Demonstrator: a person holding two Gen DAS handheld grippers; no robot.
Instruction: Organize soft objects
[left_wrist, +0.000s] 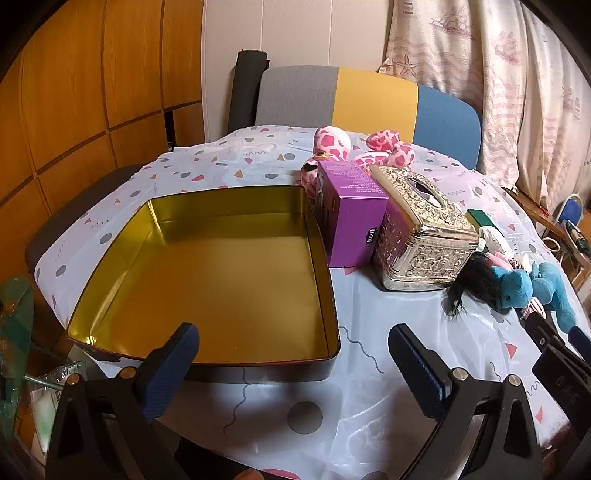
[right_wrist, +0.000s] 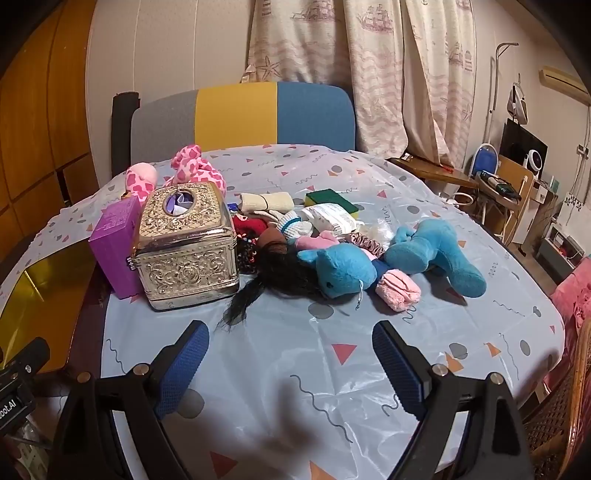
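Observation:
An empty gold-lined tin (left_wrist: 221, 273) sits on the table's left; its corner shows in the right wrist view (right_wrist: 40, 291). My left gripper (left_wrist: 293, 350) is open and empty at the tin's near edge. My right gripper (right_wrist: 290, 354) is open and empty over bare cloth, short of a pile of soft things: a blue plush (right_wrist: 424, 258), a black-haired doll (right_wrist: 280, 266), a pink sock (right_wrist: 399, 290). A pink spotted plush (right_wrist: 192, 168) lies behind the boxes. The blue plush also shows in the left wrist view (left_wrist: 532, 288).
A purple box (left_wrist: 351, 214) and an ornate silver tissue box (left_wrist: 421, 236) stand between tin and pile. A green-yellow sponge (right_wrist: 330, 201) and rolled cloth (right_wrist: 266, 201) lie behind the pile. A tricolour chair (right_wrist: 240, 114) stands at the far edge. Furniture crowds the right.

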